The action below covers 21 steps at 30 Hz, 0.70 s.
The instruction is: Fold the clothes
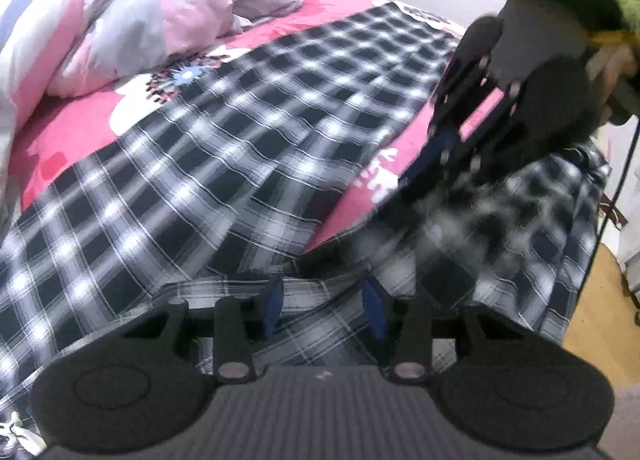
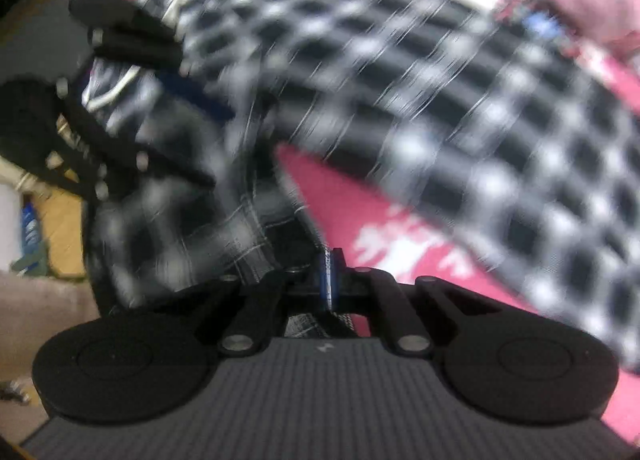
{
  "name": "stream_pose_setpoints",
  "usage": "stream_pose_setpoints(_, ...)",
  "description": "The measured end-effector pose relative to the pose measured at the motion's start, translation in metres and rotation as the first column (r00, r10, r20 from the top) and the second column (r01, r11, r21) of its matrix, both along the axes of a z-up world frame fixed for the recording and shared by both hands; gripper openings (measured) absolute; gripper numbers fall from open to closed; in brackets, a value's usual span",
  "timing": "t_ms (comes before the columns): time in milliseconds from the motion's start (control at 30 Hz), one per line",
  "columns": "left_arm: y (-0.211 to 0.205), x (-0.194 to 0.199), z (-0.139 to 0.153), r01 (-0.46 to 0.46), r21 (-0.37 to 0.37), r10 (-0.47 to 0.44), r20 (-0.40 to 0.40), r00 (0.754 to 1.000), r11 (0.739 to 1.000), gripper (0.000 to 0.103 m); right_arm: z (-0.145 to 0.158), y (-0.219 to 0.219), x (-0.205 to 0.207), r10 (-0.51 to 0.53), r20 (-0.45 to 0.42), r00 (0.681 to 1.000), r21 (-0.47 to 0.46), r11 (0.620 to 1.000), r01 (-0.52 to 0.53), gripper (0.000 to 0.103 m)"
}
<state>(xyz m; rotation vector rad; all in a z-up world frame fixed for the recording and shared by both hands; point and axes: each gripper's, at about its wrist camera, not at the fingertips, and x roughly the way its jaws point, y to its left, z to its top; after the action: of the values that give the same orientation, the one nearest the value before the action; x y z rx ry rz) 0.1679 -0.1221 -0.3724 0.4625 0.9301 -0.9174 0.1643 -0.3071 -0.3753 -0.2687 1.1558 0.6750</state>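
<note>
- Two grippers work one checked garment [image 1: 224, 163] spread over the pink bedsheet [image 1: 72, 139].
- Left gripper [image 1: 324, 306]: blue pads parted, cloth at 12 o'clock.
- Right gripper [image 2: 330, 280]: pinched onto the garment's edge, at 11 o'clock.

Even indoor light; left view mildly blurred, right view heavily motion-smeared; fisheye bending at edges.

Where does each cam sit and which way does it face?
Left wrist: on the left claw, looking across the black-and-white checked garment on the pink floral bedsheet; right claw and a hand show.
Right wrist: on the right claw, shut on the garment's edge; left claw shows.
Shared: garment, bedsheet, the opposite claw.
</note>
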Motion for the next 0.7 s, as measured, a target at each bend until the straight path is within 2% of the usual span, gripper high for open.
stream_pose_setpoints(133, -0.001, 0.003, -0.007, -0.035, 0.026, 0.034, 0.048, 0.998, 0.999, 0.050, 0.011, -0.005, 0.010, -0.091, 0.080, 0.993, -0.027, 0.995, 0.093, 0.002)
stream_pose_setpoints(267, -0.007, 0.005, -0.018, -0.058, 0.092, 0.045, 0.129, 0.991, 0.994, 0.050, -0.011, -0.017, 0.027, -0.244, 0.082, 0.966, -0.131, 0.958, 0.253, 0.004)
stream_pose_setpoints(333, -0.008, 0.006, -0.022, -0.074, 0.105, 0.056, 0.165, 0.985, 0.992, 0.049, -0.006, -0.025, 0.028, -0.298, 0.075, 0.952, -0.079, 0.949, 0.304, 0.004)
stream_pose_setpoints(367, -0.008, 0.011, -0.023, -0.101, 0.096, 0.084, 0.165, 0.983, 0.990, 0.048, 0.001, -0.027, 0.025, -0.298, 0.074, 0.952, -0.028, 0.953, 0.301, 0.004)
stream_pose_setpoints(433, -0.007, 0.021, -0.023, -0.155, 0.078, 0.140, 0.163, 0.977, 0.985, 0.048, 0.012, -0.023, 0.015, -0.240, 0.084, 0.967, 0.037, 0.971, 0.238, 0.012)
stream_pose_setpoints(500, -0.006, 0.031, -0.024, -0.208, 0.059, 0.196, 0.161, 0.967, 0.976, 0.047, 0.017, -0.012, 0.007, -0.152, 0.098, 0.984, 0.062, 0.987, 0.146, 0.041)
stream_pose_setpoints(600, -0.005, 0.046, -0.025, -0.286, 0.032, 0.278, 0.156, 0.948, 0.958, 0.047, 0.010, 0.002, 0.003, -0.043, 0.127, 0.991, 0.053, 0.998, 0.036, 0.045)
stream_pose_setpoints(700, -0.003, 0.061, -0.026, -0.363, 0.006, 0.358, 0.148, 0.922, 0.932, 0.046, -0.006, 0.010, 0.016, -0.053, 0.111, 0.992, 0.068, 0.997, 0.046, 0.041)
